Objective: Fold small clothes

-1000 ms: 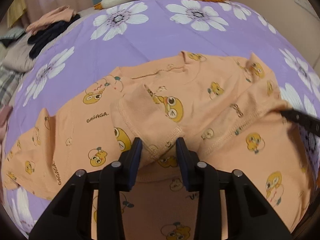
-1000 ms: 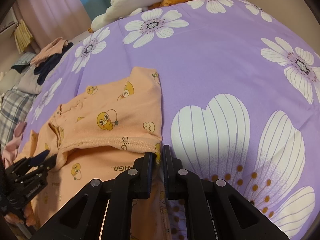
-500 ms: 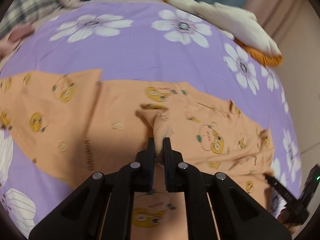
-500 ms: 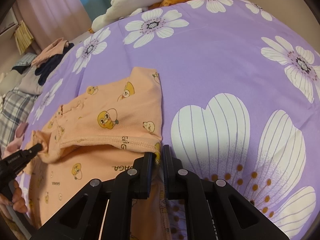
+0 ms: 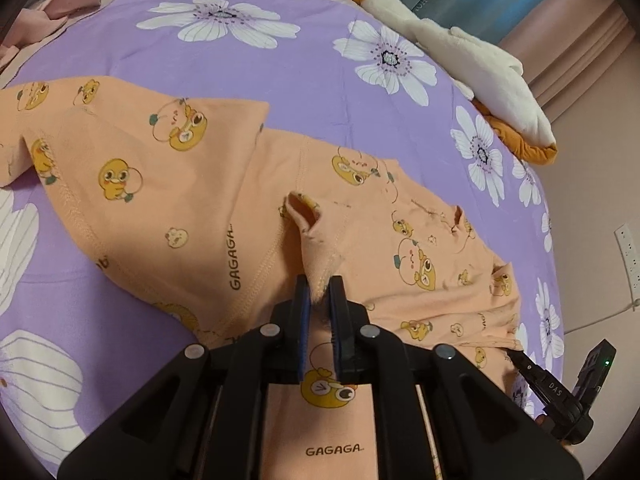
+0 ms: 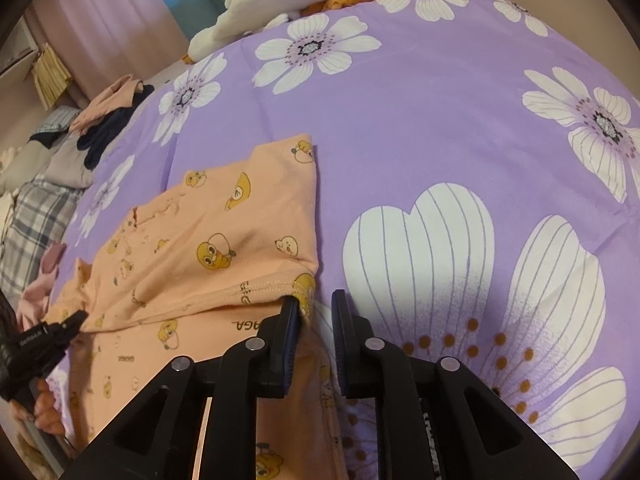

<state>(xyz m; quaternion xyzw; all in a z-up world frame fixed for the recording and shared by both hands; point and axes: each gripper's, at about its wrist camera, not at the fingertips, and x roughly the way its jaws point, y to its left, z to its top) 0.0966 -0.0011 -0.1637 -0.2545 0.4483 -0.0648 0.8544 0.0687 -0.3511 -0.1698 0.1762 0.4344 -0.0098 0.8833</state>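
An orange baby garment (image 5: 168, 184) with yellow duck prints lies partly folded on the purple flowered bedsheet (image 5: 280, 80). My left gripper (image 5: 320, 292) is shut on a pinched ridge of the garment near its middle. In the right wrist view the garment (image 6: 208, 240) lies left of centre, its top layer folded over. My right gripper (image 6: 314, 308) is open, its left finger touching the folded hem corner, which lies loose. The left gripper (image 6: 68, 324) shows at the left edge of the right wrist view. The right gripper (image 5: 524, 364) shows at the lower right of the left wrist view.
A white and orange plush toy (image 5: 480, 68) lies at the far edge of the bed. A pile of other clothes (image 6: 100, 120) and plaid bedding (image 6: 32, 216) lie at the far left. A wall socket (image 5: 628, 252) is on the right wall.
My left gripper closed on the garment's middle and swung round while holding it. My right gripper opened and let go of the hem corner.
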